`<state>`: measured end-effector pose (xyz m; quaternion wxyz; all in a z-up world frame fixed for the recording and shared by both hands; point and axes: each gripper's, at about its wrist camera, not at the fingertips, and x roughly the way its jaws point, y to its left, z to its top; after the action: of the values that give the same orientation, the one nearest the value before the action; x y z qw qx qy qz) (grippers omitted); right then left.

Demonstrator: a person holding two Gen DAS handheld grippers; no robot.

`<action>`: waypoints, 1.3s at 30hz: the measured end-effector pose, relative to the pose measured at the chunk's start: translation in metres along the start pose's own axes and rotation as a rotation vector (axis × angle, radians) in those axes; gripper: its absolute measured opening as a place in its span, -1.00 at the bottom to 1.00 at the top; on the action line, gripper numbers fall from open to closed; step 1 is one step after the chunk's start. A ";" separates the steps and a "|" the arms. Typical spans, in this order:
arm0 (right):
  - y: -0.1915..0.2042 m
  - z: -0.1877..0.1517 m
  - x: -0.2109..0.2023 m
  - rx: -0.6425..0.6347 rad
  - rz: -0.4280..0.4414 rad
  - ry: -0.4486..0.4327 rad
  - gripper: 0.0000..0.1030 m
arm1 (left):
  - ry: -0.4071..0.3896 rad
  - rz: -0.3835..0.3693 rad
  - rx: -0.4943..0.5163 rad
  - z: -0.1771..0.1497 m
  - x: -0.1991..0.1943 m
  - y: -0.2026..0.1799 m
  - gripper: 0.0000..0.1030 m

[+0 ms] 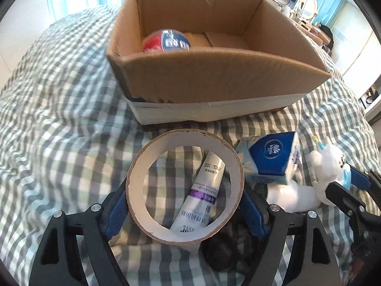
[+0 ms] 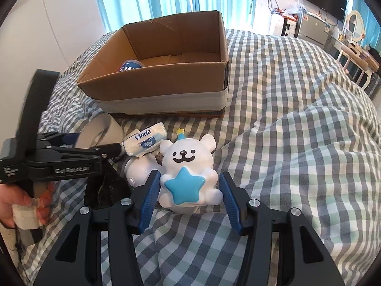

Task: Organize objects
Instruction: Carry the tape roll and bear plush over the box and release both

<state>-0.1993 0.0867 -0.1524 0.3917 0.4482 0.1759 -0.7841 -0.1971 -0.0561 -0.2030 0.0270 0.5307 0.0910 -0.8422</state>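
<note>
A bed spread with a grey, green and white checked quilt [image 2: 285, 119] serves as the sorting ground; on it, pushed to the far side, stands an open brown cardboard box with a pale taped base [image 1: 214, 81], flaps folded out of the way so that things can be dropped straight in; one item, a round red and blue packaged tub [image 1: 166, 41], already lies in its near left corner. The loose objects wait in a cluster just in front of the box, within reach of both tools. The left gripper [image 1: 184, 197] is clenched on a wide cardboard tape roll with a white inner face [image 1: 184, 186], its blue pads pressing the rim from either side, the roll seemingly raised off the quilt and turned toward the box, apparently its destination; through the ring shows a white tube with a purple band [image 1: 202, 195] lying on the quilt. Beside it rests a blue and white Vinda tissue pack [image 2: 145, 141]. The right gripper [image 2: 188, 200] stands released, jaws spread either side of a white bear figurine holding a blue star [image 2: 188, 174], its pads near the figure's sides, seemingly lined up to close on it next; a smaller white rounded object [image 2: 140, 169] lies touching the bear's side.
</note>
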 end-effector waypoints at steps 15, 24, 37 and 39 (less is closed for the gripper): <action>0.018 0.003 -0.056 -0.030 -0.051 -0.115 -0.01 | -0.162 0.017 0.013 -0.021 -0.102 -0.015 0.63; 0.037 -0.002 -0.108 -0.084 -0.054 -0.197 -0.01 | -0.262 0.011 0.035 -0.031 -0.153 -0.023 0.63; 0.070 0.002 -0.186 -0.164 -0.043 -0.345 -0.01 | -0.438 0.046 0.074 -0.027 -0.236 -0.038 0.63; 0.072 0.009 -0.197 -0.171 -0.037 -0.373 -0.01 | -0.452 0.040 0.084 -0.022 -0.244 -0.040 0.63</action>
<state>-0.0913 0.1256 0.0230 0.4395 0.2570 0.1748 -0.8428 -0.0767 -0.0257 0.0122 0.0415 0.3309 0.0369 -0.9420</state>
